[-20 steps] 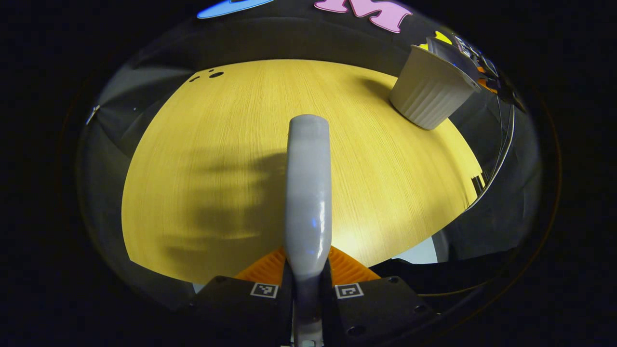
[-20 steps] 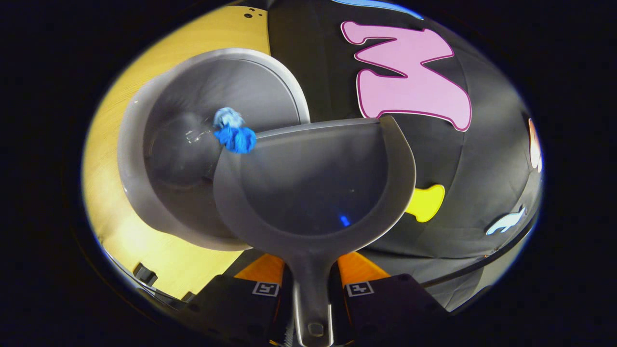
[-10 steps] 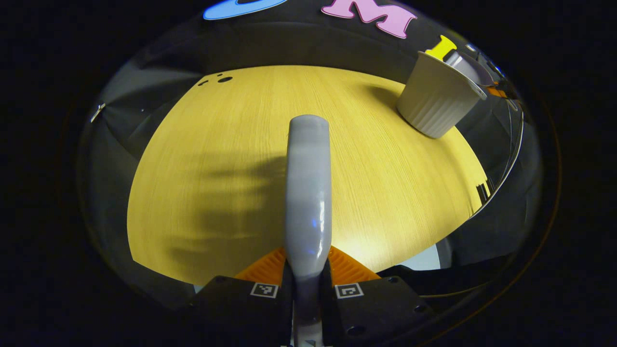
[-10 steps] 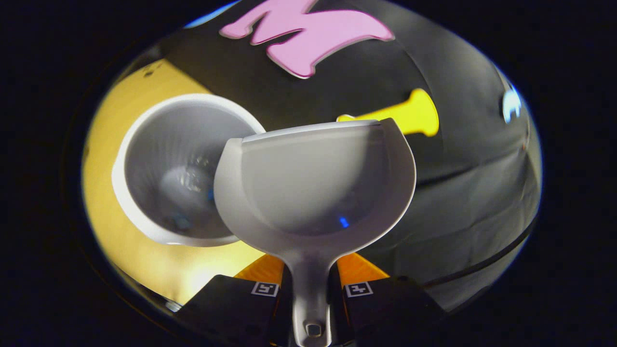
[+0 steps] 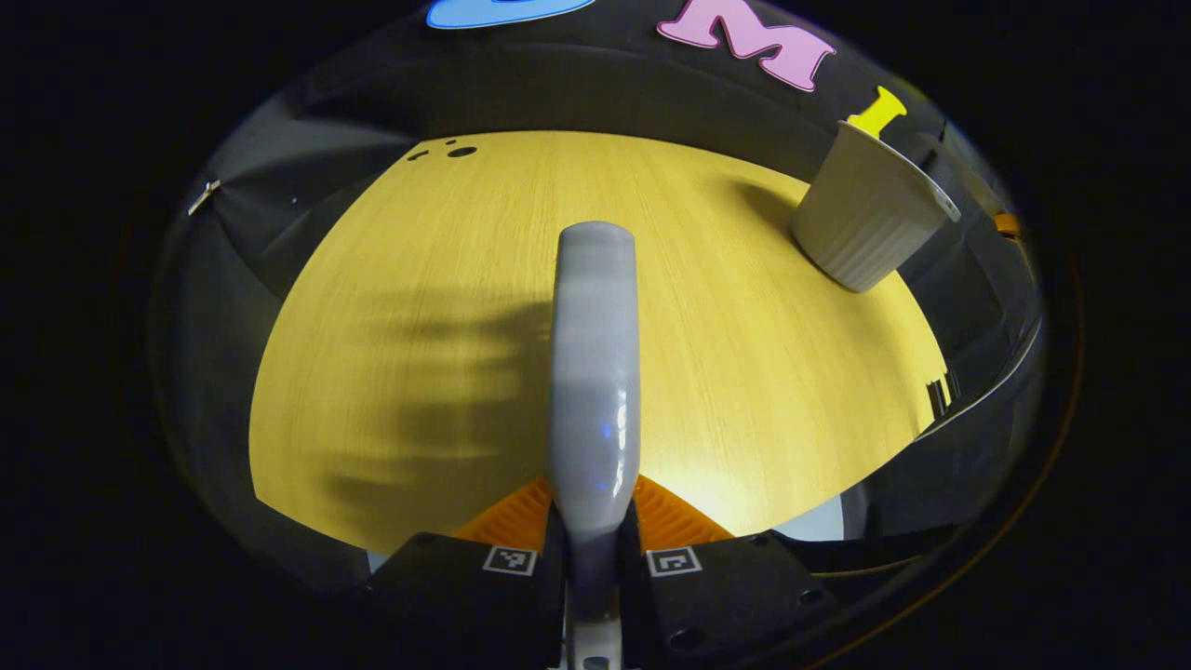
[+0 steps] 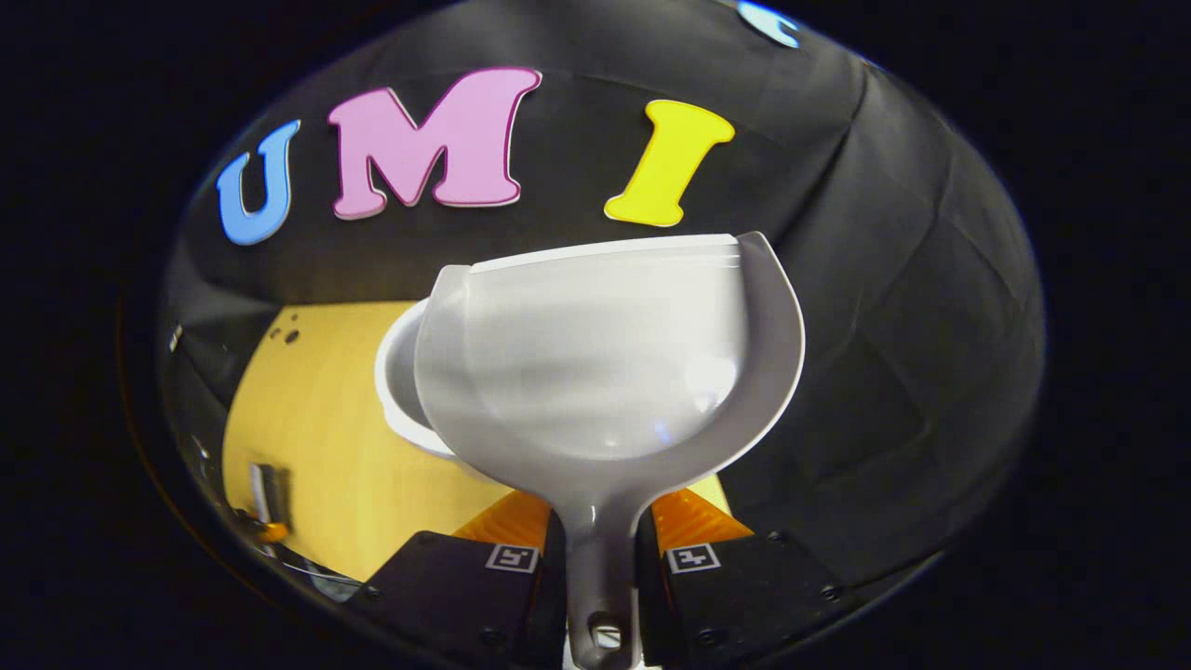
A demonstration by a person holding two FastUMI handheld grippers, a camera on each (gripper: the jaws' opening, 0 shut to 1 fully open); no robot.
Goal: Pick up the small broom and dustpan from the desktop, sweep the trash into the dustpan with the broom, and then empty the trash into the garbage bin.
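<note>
1. Dustpan (image 6: 605, 363), seen empty, was held aloft by its handle in the clenched right gripper (image 6: 600, 558), just above the garbage bin (image 6: 400, 391) on the desktop (image 6: 307, 437).
2. Rigid, light and glossy plastic was judged likely to slip — the narrow handle near the pan looked the surest hold.
3. Broom (image 5: 595, 372) was clamped by its handle in the left gripper (image 5: 593, 558) over the wood.

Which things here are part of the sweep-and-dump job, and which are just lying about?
Job things:
- broom, in the left gripper
- dustpan, in the right gripper
- garbage bin

Lying about:
- desktop
- small clip off its far edge
</note>
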